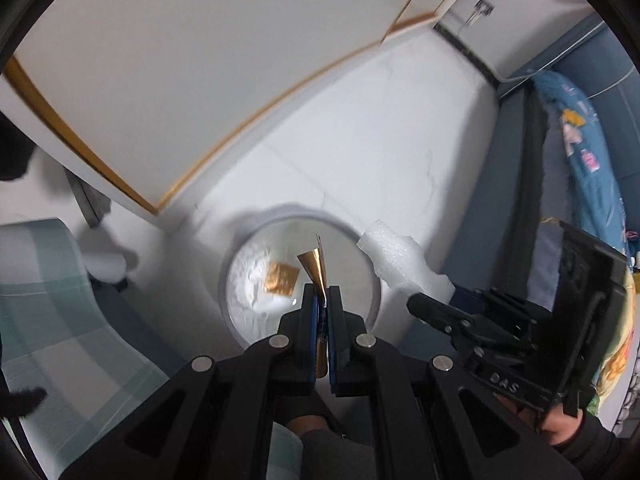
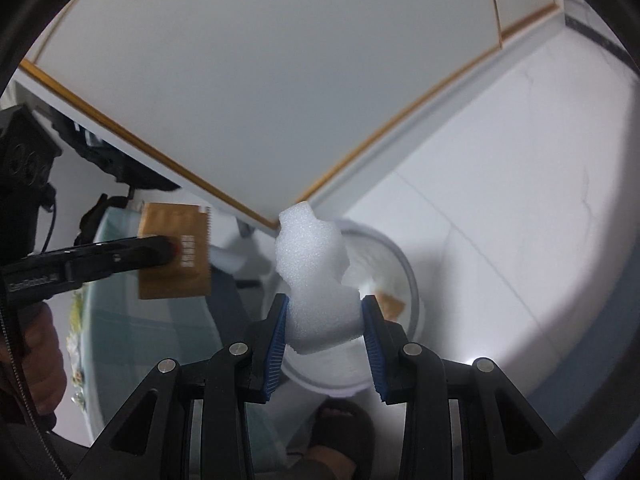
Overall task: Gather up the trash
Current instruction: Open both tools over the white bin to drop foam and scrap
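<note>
My left gripper (image 1: 322,298) is shut on a gold foil wrapper (image 1: 314,270) and holds it above a round white trash bin (image 1: 372,276) on the floor. The wrapper also shows flat in the right wrist view (image 2: 174,250). Another gold wrapper (image 1: 281,280) lies inside the bin on white paper. My right gripper (image 2: 326,312) is shut on a white foam chunk (image 2: 316,276) above the same bin (image 2: 412,280). The foam also shows in the left wrist view (image 1: 400,260), at the bin's right rim.
A white cabinet with gold trim (image 1: 200,80) hangs over the white tiled floor (image 1: 400,140). A table with a teal checked cloth (image 1: 52,320) is at the left. A bed with a blue patterned cover (image 1: 580,160) is at the right. A slippered foot (image 2: 340,436) is below.
</note>
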`<state>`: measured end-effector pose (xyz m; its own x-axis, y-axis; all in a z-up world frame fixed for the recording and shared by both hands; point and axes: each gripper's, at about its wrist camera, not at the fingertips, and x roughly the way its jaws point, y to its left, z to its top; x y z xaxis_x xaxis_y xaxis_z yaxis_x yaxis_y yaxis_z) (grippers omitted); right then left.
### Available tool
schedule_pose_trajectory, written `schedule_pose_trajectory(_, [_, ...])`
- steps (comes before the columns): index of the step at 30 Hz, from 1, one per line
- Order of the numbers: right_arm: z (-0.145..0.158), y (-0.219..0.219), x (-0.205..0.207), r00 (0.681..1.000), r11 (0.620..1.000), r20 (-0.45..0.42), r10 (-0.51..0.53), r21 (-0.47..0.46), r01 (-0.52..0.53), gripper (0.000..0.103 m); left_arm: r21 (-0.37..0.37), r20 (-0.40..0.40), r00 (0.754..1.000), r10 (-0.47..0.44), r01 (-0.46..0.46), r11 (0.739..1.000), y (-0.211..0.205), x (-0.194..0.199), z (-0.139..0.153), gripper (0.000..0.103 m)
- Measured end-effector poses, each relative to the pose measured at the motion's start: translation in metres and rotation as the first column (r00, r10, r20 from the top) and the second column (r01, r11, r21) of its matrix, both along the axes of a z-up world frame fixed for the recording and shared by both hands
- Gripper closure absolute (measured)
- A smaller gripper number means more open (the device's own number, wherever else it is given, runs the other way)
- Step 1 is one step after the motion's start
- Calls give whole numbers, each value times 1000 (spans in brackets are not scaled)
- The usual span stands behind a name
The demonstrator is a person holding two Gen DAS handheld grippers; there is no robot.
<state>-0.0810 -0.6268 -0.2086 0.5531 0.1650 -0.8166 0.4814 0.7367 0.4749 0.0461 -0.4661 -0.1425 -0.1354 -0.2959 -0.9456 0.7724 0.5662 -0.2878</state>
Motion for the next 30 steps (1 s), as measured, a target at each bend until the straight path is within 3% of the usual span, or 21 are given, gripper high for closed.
schedule_pose_trajectory(5, [-29, 2, 0, 999, 998, -47, 0, 68, 3, 68, 91, -94, 996, 10, -1, 996, -4, 1, -40, 103])
schedule_pose_trajectory(8, [-45, 0, 4, 998, 994, -67, -5, 112, 13, 68, 130, -111, 993, 29, -14, 991, -5, 3, -54, 103])
schedule_pose_trajectory(13, [-65, -2, 8, 995, 986, -96, -20, 163, 36, 68, 146, -160, 986, 50, -26, 989, -7, 6, -69, 102])
schedule_pose_trajectory(16, [-69, 4, 15, 993, 993, -122, 6, 119, 9, 68, 169, -167, 983, 81, -52, 984, -5, 9, -79, 102])
schedule_pose_trajectory(23, [-85, 16, 28, 989, 993, -148, 31, 113, -15, 66, 210, -176, 980, 92, -54, 976, -7, 7, -89, 99])
schedule_pose_trajectory(30, [-90, 21, 33, 986, 991, -160, 55, 125, -35, 62, 228, -209, 967, 145, -96, 969, -3, 16, -102, 87])
